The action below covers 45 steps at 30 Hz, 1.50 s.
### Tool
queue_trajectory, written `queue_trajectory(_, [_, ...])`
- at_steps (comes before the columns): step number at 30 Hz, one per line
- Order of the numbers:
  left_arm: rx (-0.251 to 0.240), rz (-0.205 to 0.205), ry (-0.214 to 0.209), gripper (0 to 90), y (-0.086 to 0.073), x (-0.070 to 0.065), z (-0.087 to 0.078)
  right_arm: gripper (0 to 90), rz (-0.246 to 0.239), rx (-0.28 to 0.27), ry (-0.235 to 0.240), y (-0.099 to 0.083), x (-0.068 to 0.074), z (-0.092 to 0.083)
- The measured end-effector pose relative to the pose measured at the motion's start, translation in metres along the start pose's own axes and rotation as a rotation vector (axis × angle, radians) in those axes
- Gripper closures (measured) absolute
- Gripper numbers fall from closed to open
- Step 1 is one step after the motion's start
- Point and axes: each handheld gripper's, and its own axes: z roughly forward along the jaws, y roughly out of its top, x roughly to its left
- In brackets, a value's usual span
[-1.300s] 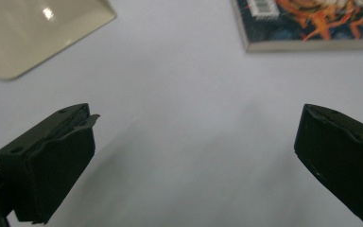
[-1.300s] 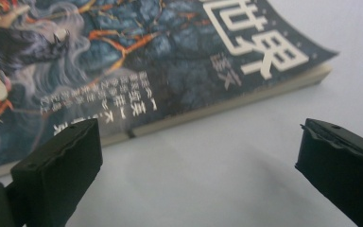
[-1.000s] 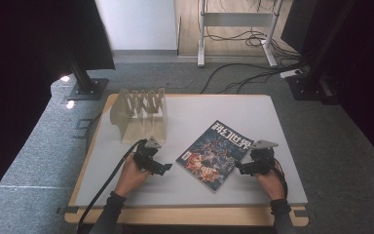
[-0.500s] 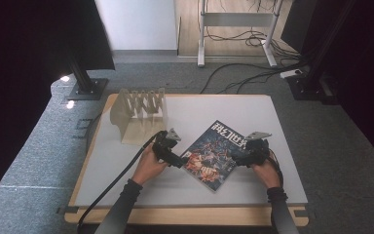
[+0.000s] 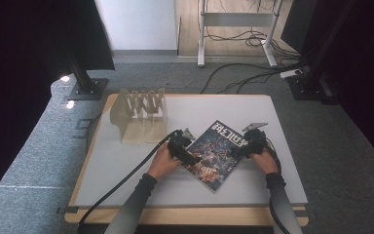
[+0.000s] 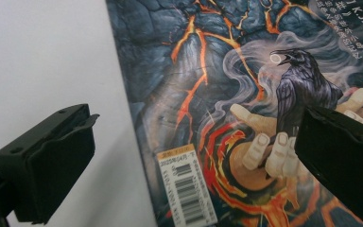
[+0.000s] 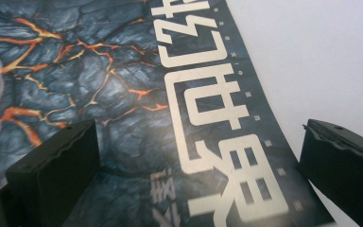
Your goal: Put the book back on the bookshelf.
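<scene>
The magazine (image 5: 216,153) lies flat on the white table (image 5: 126,165), turned askew, in front of and to the right of the wooden rack (image 5: 140,114) that stands at the far left of the table. Over the last second I have brought both hands in on it from either side: a moment ago my claws sat off its edges, and now each one straddles an edge, so I judge I am about to take hold and lift it, likely toward the rack. My left claw (image 6: 189,156) is spread wide over the magazine's left edge, one jaw above bare table, the other above the cover's raven and hand, with the barcode sticker (image 6: 186,187) between them. My right claw (image 7: 194,170) is just as wide across the right edge by the big white title letters (image 7: 208,118), one jaw over the dark cover, the other over the table. Neither jaw pair grips anything yet.
</scene>
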Motion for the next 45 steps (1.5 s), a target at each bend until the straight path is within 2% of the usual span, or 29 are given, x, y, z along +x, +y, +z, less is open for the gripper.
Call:
queue_trajectory(1, [0.004, -0.002, -0.002, 0.0, -0.001, 0.0, 0.003, 0.0, 0.012, 0.01, 0.025, 0.001, -0.005, 0.005])
queue_trajectory(3, [0.018, -0.001, -0.003, 0.0, -0.003, 0.002, 0.008, 0.0, 0.017, 0.008, 0.042, 0.001, -0.007, 0.007])
queue_trajectory(4, [0.014, -0.011, -0.018, 0.0, -0.004, 0.003, 0.01, 0.0, 0.042, -0.004, 0.07, 0.0, -0.012, 0.011])
queue_trajectory(7, [-0.009, -0.026, -0.056, 0.0, -0.005, 0.005, 0.014, 0.0, 0.052, -0.01, 0.081, 0.0, -0.014, 0.012])
queue_trajectory(10, [-0.022, -0.019, -0.067, 0.0, -0.005, 0.001, 0.015, 0.0, 0.043, 0.006, 0.088, 0.001, -0.011, 0.011])
queue_trajectory(14, [-0.007, -0.005, -0.071, 0.0, -0.006, -0.004, 0.014, 0.0, 0.043, 0.015, 0.086, 0.0, -0.007, 0.009])
queue_trajectory(18, [0.03, 0.004, -0.077, 0.0, -0.007, -0.006, 0.01, 0.0, 0.043, 0.013, 0.079, -0.004, 0.002, 0.006])
queue_trajectory(22, [0.044, 0.014, -0.083, 0.0, -0.012, -0.01, 0.005, 0.0, 0.046, 0.021, 0.073, -0.009, 0.015, 0.001])
queue_trajectory(24, [0.038, 0.018, -0.089, 0.0, -0.019, -0.013, 0.0, 0.0, 0.041, 0.018, 0.072, -0.014, 0.025, -0.003])
queue_trajectory(26, [0.037, 0.021, -0.091, 0.0, -0.022, -0.015, -0.002, 0.0, 0.04, 0.015, 0.076, -0.016, 0.027, -0.004])
queue_trajectory(29, [0.036, 0.026, -0.096, 0.0, -0.029, -0.019, -0.007, 0.0, 0.03, 0.017, 0.08, -0.023, 0.039, -0.011])
queue_trajectory(35, [0.03, 0.03, -0.102, 0.0, -0.041, -0.027, -0.016, 0.0, 0.035, -0.002, 0.07, -0.036, 0.062, -0.021])
queue_trajectory(38, [0.026, 0.031, -0.104, 0.0, -0.044, -0.03, -0.018, 0.0, 0.018, -0.001, 0.074, -0.04, 0.068, -0.026])
queue_trajectory(41, [0.02, 0.027, -0.098, 0.0, -0.045, -0.032, -0.018, 1.5, 0.005, -0.006, 0.038, -0.043, 0.069, -0.037])
queue_trajectory(43, [0.021, 0.021, -0.094, 0.0, -0.046, -0.033, -0.018, 1.4, 0.012, -0.029, 0.006, -0.047, 0.069, -0.047])
queue_trajectory(45, [0.034, 0.012, -0.083, 0.0, -0.045, -0.037, -0.019, 1.4, 0.018, -0.042, -0.003, -0.051, 0.067, -0.055])
